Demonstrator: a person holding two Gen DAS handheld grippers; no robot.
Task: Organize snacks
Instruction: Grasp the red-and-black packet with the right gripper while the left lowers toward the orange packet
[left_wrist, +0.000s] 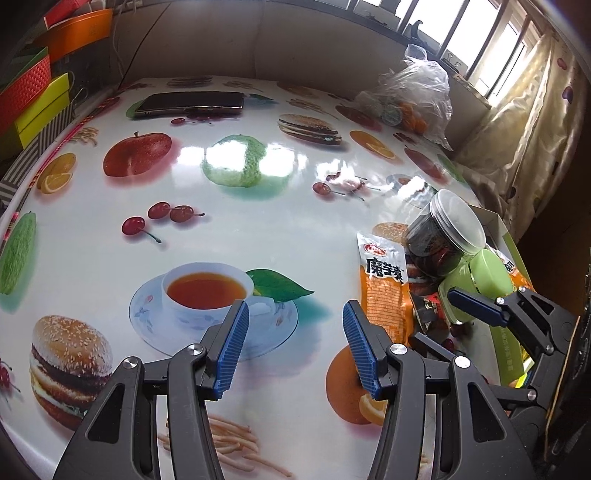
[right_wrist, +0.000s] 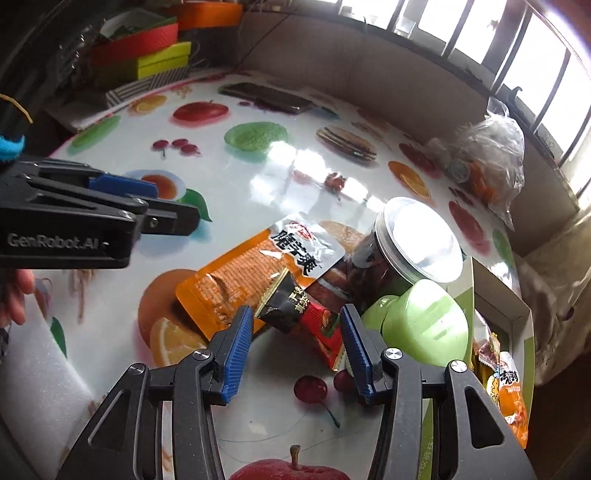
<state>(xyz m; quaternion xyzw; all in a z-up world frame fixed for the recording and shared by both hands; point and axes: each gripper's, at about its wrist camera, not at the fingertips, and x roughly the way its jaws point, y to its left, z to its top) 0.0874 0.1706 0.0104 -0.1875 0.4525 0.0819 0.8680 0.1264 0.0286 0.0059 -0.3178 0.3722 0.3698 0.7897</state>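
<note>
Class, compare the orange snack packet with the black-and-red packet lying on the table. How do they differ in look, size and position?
The orange packet is larger and wider, with a silver top band; the black-and-red packet is smaller and narrower. The black-and-red packet lies partly on top of the orange packet, which lies flat on the table. The black-and-red packet sits between the right gripper's open jaws; the orange packet lies mostly to their left. Both are sealed, printed with characters, and lie beside the jar.

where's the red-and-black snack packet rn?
Right wrist view, centre: red-and-black snack packet lies on the table, overlapping the orange pouch, left of the green container.
</note>
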